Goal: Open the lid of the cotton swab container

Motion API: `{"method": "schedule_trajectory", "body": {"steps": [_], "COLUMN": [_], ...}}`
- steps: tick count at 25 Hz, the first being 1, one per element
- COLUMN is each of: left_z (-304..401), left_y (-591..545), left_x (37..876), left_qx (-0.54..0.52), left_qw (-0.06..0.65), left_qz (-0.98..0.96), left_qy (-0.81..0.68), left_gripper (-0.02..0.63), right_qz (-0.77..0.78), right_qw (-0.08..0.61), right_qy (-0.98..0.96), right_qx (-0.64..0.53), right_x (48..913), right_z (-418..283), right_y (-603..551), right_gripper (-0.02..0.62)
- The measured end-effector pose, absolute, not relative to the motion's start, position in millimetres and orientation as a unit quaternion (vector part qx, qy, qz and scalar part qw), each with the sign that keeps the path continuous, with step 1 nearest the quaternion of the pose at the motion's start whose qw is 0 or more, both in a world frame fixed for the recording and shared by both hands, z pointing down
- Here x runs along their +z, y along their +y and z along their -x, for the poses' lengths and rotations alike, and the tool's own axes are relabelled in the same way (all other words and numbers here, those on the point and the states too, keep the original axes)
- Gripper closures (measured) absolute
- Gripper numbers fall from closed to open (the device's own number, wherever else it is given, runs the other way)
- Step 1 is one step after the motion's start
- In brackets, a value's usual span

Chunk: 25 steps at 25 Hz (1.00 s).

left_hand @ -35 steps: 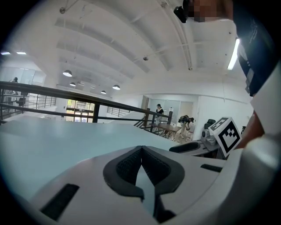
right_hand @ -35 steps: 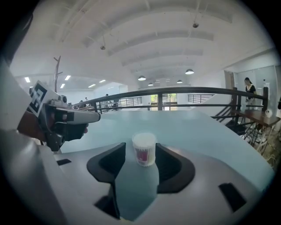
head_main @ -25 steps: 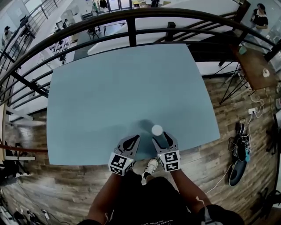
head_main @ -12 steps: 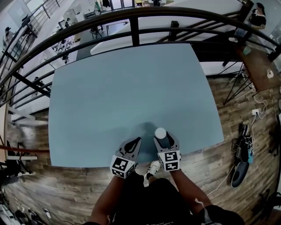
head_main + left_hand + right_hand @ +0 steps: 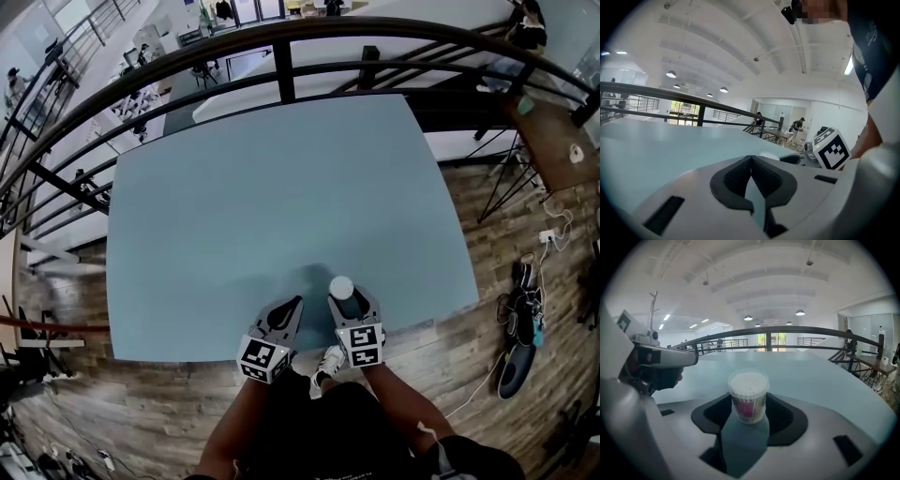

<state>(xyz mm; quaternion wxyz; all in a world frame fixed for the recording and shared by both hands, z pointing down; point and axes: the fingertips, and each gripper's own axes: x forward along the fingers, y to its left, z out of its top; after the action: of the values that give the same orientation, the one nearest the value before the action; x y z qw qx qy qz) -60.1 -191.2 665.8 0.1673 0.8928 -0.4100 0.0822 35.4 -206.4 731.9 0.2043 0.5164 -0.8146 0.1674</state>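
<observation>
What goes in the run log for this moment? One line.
left tool: shut, empty | right tool: jaws closing, cotton swab container between them, upright on table | lid: on

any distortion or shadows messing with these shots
Head view: fisheye bows the railing and table edges, and a soft shadow darkens the table round the cotton swab container. Right gripper view: container sharp, corners black. Left gripper view: corners black too.

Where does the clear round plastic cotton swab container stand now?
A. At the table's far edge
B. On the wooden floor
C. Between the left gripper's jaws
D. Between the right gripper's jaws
D: the right gripper view shows the clear round cotton swab container on the pale blue table, between the closing jaws of the right gripper.
</observation>
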Motion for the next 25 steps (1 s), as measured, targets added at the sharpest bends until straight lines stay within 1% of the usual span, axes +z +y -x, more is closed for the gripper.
{"method": "schedule_trajectory", "body": {"steps": [8, 12, 18, 25], "left_z": [59, 56, 51, 37], "left_y": [-191, -190, -191, -195], "left_x": [659, 655, 638, 604], "left_qx": [0.081, 0.084, 0.101, 0.102], "left_qw": [0.153, 0.15, 0.113, 0.051], "left_qz": [-0.896, -0.898, -0.906, -0.922], "left_qy": [-0.409, -0.406, -0.394, -0.37], "left_gripper": [0.594, 0.594, 0.594, 0.594], "right_qz": [-0.502, -0.494, -0.474, -0.449], "right_qw": [0.209, 0.2, 0.187, 0.194], "right_qy": [-0.824, -0.829, -0.846, -0.862], "right_qx": [0.159, 0.168, 0.157, 0.135], "right_x": [735, 727, 700, 677], "right_z": [-41, -41, -40, -45], "right_y": [-205, -203, -200, -201], "right_gripper": [0.36, 0.36, 0.362, 0.364]}}
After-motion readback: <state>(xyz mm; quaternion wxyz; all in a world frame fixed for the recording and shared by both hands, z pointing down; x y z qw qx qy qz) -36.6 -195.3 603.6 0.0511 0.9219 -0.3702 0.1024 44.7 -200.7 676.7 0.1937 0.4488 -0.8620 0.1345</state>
